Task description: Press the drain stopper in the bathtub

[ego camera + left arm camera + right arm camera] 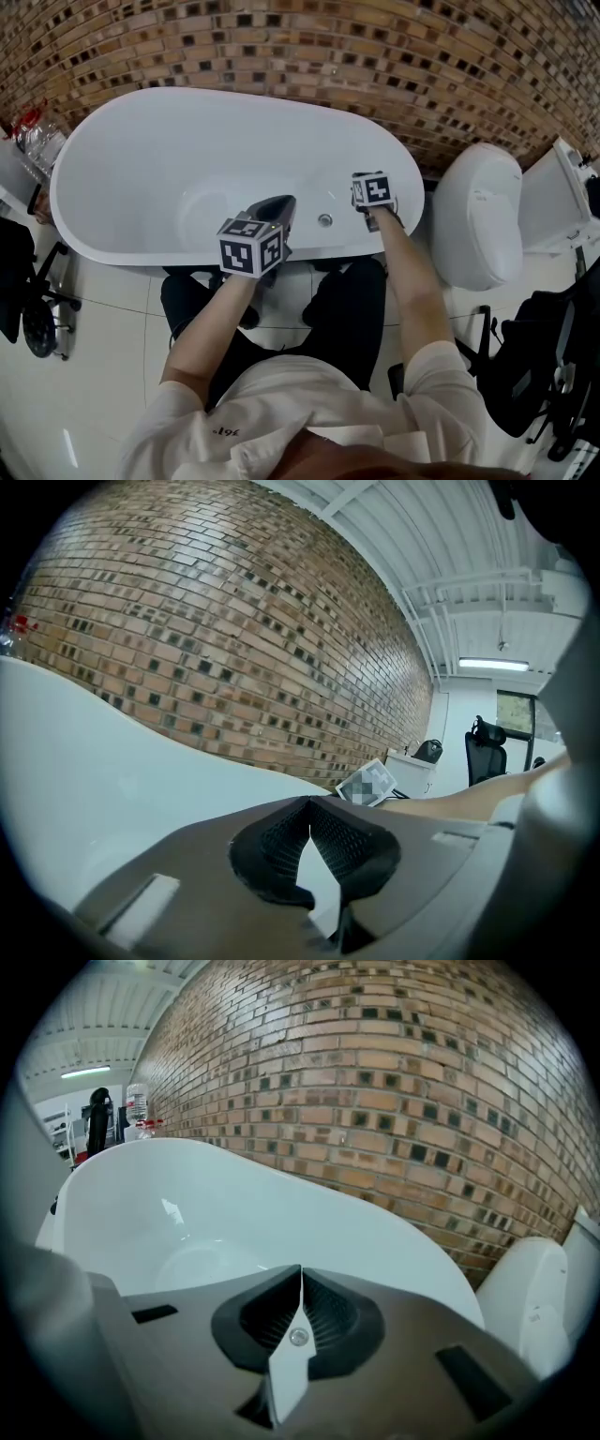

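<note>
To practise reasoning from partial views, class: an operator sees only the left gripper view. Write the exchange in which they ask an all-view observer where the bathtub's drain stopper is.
Operator: My view lacks the target. Where is it?
Observer: The head view shows the drain stopper on the bathtub floor, just right of the left gripper.
Operator: Is the other gripper on it?
Observer: No. The right gripper is shut and empty, and the stopper shows beyond its jaws, apparently untouched.

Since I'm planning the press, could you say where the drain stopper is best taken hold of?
The drain stopper is a small round disc lying low on the bathtub floor, showing no graspable edge; I'd meet its top centre from straight above, fingers shut.
</note>
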Demonstrator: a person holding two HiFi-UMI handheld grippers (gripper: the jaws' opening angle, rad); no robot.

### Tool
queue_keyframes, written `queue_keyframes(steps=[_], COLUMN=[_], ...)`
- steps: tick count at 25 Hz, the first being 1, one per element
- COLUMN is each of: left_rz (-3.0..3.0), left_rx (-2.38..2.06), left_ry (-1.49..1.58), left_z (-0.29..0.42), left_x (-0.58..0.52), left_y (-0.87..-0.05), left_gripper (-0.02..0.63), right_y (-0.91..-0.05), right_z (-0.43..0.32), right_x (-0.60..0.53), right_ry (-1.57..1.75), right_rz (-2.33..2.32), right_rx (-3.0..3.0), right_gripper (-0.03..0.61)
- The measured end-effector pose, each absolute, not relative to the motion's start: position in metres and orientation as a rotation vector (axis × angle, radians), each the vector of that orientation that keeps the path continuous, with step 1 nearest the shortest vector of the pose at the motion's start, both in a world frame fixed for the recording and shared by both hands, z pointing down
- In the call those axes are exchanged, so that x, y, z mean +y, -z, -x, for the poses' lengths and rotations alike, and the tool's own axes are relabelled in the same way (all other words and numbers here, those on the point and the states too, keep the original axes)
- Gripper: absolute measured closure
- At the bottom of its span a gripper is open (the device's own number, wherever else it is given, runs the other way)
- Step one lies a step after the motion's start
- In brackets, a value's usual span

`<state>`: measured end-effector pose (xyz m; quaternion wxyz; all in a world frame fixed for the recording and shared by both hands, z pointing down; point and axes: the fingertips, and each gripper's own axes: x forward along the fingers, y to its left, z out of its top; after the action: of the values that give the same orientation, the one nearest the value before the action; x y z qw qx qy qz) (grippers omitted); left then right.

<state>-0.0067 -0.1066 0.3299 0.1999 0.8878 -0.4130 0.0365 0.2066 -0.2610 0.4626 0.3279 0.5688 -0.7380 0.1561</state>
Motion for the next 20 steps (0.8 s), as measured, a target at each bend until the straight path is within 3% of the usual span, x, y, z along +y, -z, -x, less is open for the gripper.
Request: queue_keyframes(steps=[20], left_rz=[-2.544], left_rx=[-1.176], left_ry=[-0.055], left_z=[0.006], left_x=[-0.080], left_y=[-0.297], left_gripper=[0.607], right_y=[-0.393], right_z=[-0.202], right_x=[-0.229], right_ry=[-0.340], right_rz=[-1.544], right_rx=[-2.033], right_gripper=[0.560])
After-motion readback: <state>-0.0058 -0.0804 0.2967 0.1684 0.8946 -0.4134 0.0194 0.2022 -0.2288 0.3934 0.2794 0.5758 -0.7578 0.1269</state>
